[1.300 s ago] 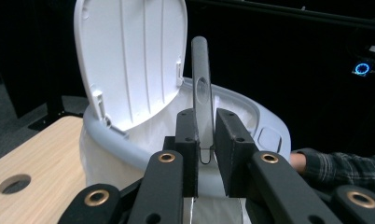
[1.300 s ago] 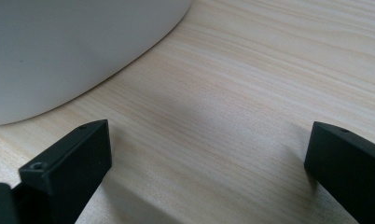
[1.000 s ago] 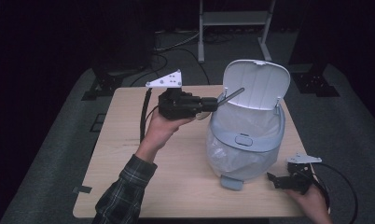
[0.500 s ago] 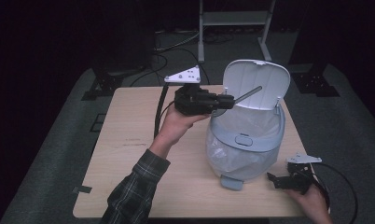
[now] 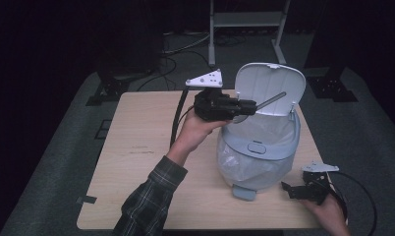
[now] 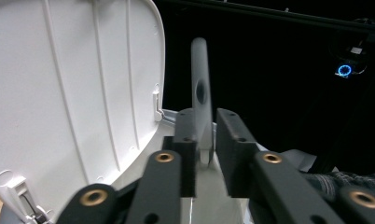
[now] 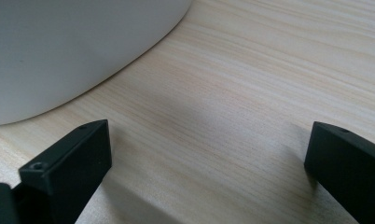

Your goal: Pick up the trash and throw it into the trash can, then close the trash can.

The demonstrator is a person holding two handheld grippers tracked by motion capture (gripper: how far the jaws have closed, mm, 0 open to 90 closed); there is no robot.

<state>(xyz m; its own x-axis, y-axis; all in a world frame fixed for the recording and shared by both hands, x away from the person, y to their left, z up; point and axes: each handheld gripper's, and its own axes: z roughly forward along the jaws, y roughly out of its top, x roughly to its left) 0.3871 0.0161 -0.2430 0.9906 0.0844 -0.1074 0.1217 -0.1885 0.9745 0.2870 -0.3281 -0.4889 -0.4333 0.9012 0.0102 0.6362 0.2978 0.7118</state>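
A white pedal bin (image 5: pixel 258 152) with a clear liner stands on the wooden table (image 5: pixel 141 147), its lid (image 5: pixel 269 86) raised. My left gripper (image 5: pixel 252 105) is held level at the bin's rim, shut on a flat grey stick (image 5: pixel 271 101) that slants up in front of the lid. In the left gripper view the stick (image 6: pixel 200 70), with a hole in it, rises from between the jaws of the gripper (image 6: pixel 205 126) beside the lid's ribbed underside (image 6: pixel 73 84). These jaws have just been opening slightly, with the stick still between them. My right gripper (image 5: pixel 290 189) rests open on the table to the right of the bin's pedal.
The right gripper view shows the bin's white wall (image 7: pixel 59 46) and bare table wood (image 7: pixel 251 70) between that gripper's wide jaws (image 7: pixel 209 144). A metal stand (image 5: pixel 244 19) and black equipment bases stand on the dark floor beyond the table. The table's left half is bare.
My left hand has carried the gripper and stick to the right, from the table's middle to the bin's open mouth. The right gripper has stayed where it was.
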